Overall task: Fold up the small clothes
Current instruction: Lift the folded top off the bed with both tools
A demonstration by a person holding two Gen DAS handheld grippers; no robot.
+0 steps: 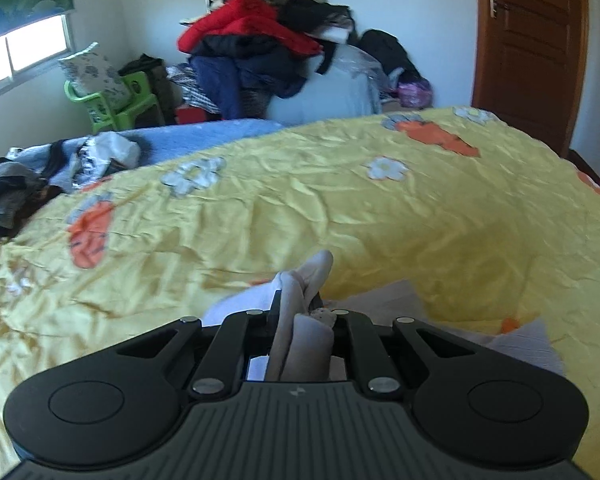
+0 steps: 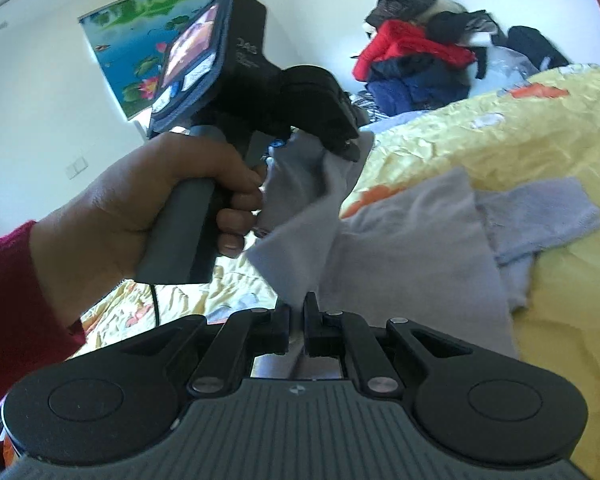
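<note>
- Left gripper [image 1: 298,300]: jaws closed on a bunched fold of the pale grey garment [image 2: 412,232]; the pinched cloth sticks up past the fingertips as a thick wad.
- Right gripper [image 2: 296,314]: jaws closed tight on a thin edge of the same garment, cloth running straight into the gap.
- Garment location: partly lifted off the yellow quilt [image 1: 340,208]. One end hangs between the two grippers, the rest lies draped on the quilt, on its near side, away from the clothes pile [image 1: 260,40] against the wall.
- Axis: in the right wrist view the long axis runs from the raised left gripper [image 2: 342,142] down and across to the flat part on the quilt. A short sleeve-like tab [image 2: 540,216] points away from the grippers, toward the quilt's far side. Garment type unclear, looks like a small top.
- The person's left hand [image 2: 172,200], red sleeve, holds the left gripper's handle just beside the hanging cloth.
- Risk: left grip is a wad, not a clean edge, so layers could slip out unevenly and skew the fold.
- Risk: right grip is on a thin edge only; pulling apart hard could tug it free.
- Risk: draped end may drag and wrinkle on the crumpled quilt, and the tab could tuck under itself.
- Both views blurred, so the hem line is hard to read.
</note>
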